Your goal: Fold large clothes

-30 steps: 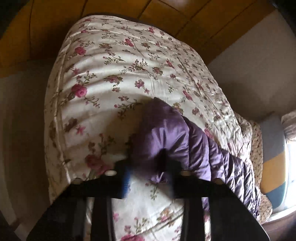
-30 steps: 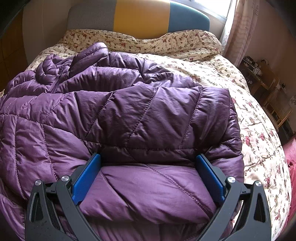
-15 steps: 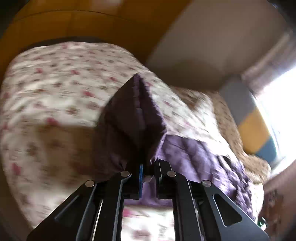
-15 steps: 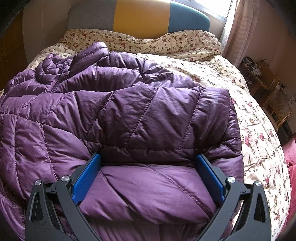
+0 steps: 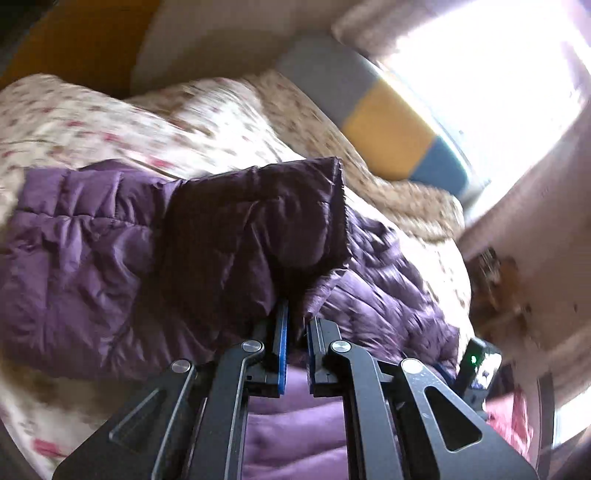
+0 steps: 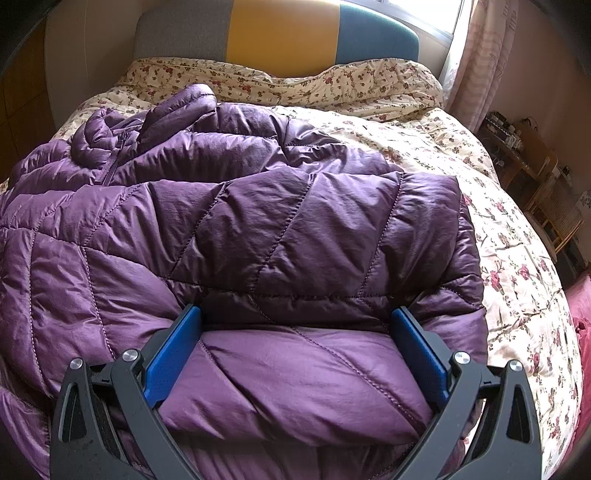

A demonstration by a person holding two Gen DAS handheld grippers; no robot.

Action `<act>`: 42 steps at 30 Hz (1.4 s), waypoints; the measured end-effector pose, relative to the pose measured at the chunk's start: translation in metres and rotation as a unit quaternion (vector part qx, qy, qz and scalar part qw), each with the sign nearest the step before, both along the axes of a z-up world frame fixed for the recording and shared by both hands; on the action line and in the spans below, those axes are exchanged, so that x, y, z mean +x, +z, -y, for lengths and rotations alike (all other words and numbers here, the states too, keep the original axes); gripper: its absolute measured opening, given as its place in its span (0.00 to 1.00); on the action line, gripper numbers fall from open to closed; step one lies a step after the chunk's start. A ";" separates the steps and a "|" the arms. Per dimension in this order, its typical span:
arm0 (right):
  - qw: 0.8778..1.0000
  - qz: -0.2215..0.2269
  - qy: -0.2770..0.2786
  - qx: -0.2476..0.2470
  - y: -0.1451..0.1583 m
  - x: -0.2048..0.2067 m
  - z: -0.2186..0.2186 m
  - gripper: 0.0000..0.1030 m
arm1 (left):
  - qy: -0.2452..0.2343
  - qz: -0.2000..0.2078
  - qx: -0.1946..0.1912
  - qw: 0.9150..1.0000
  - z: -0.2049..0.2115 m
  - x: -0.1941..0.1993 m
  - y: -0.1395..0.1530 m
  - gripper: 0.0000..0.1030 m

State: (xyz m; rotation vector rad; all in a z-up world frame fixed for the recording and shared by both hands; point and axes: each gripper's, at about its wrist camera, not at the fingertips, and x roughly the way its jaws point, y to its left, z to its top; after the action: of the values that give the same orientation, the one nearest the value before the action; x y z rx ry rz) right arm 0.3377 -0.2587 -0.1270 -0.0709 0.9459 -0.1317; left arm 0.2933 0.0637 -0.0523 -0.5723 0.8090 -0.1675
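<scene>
A quilted purple down jacket [image 6: 258, 206] lies spread on the bed, collar and zip toward the headboard. My right gripper [image 6: 295, 314] rests on its near part, jaws wide open, with a puffy fold bulging between the blue pads [image 6: 173, 347]. In the left wrist view my left gripper [image 5: 295, 314] is shut on the jacket's sleeve [image 5: 258, 221]. The sleeve stands up from the narrow gap between the jaws, its dark cuff end held over the jacket body [image 5: 92, 251]. This view is blurred by motion.
The bed carries a floral quilt [image 6: 498, 221] and a grey, yellow and blue headboard [image 6: 280, 33]. A pink curtain [image 6: 480, 55] and a bright window are at the far right. Wooden furniture [image 6: 535, 173] stands beside the bed's right edge.
My left gripper closed on the sleeve, then swung and rolled with it from over the bare quilt to above the jacket body. The right gripper and the jacket under it stayed still.
</scene>
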 end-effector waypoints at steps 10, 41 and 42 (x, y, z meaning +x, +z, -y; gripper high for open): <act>1.000 0.000 0.000 0.001 0.000 0.001 0.001 0.98 | -0.105 -0.025 -0.021 0.994 0.079 0.025 -0.035 0.07; 0.976 0.000 0.154 0.151 0.067 -0.027 -0.110 0.70 | -0.015 0.010 0.068 0.997 -0.007 -0.039 -0.018 0.46; 0.974 -0.010 0.165 0.151 0.064 -0.027 -0.119 0.60 | -0.013 0.010 0.078 0.997 -0.008 -0.038 -0.018 0.46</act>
State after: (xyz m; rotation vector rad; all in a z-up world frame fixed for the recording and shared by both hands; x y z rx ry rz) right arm 0.3112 -0.1394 -0.0630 0.0527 0.9529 0.3220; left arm 0.2549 0.0720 -0.0700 -0.4135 0.8019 -0.1323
